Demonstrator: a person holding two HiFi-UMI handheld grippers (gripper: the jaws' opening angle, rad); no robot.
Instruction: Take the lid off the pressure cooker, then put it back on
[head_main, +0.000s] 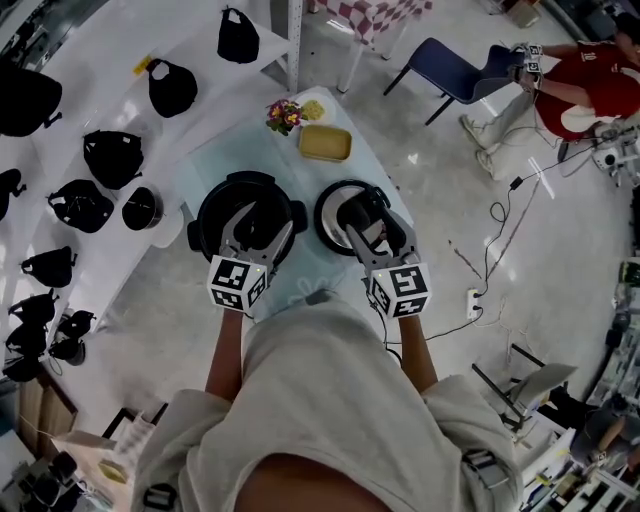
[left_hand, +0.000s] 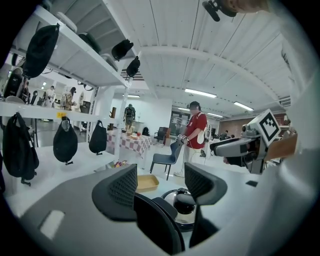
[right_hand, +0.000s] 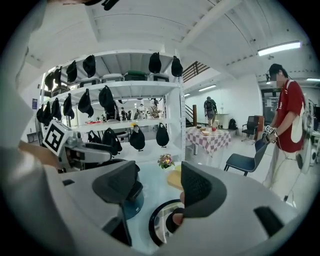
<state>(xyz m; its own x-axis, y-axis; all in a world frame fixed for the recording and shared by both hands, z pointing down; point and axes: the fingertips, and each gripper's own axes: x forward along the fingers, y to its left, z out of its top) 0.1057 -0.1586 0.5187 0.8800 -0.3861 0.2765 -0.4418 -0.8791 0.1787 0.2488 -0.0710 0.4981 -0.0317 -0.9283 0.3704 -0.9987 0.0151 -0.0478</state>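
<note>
The black pressure cooker (head_main: 225, 215) stands on the pale table (head_main: 300, 275) without its lid. Its lid (head_main: 333, 212), dark-rimmed with a black knob, lies flat on the table just to the cooker's right. My left gripper (head_main: 262, 226) hangs open over the cooker with nothing between its fingers. Above the lid, my right gripper (head_main: 376, 232) is open over the knob, holding nothing. In the left gripper view, the open gripper (left_hand: 160, 182) frames the cooker's rim (left_hand: 157, 225), with the lid (left_hand: 182, 206) beyond. Below the right gripper (right_hand: 157, 187) lie the lid (right_hand: 162, 220) and the cooker (right_hand: 125, 197).
A yellow tray (head_main: 325, 143) and a small bunch of flowers (head_main: 284, 114) sit at the table's far end. White shelves with several black bags (head_main: 110, 157) and a small black pot (head_main: 142, 208) run along the left. A blue chair (head_main: 450, 70) and a person in red (head_main: 585, 85) are far right.
</note>
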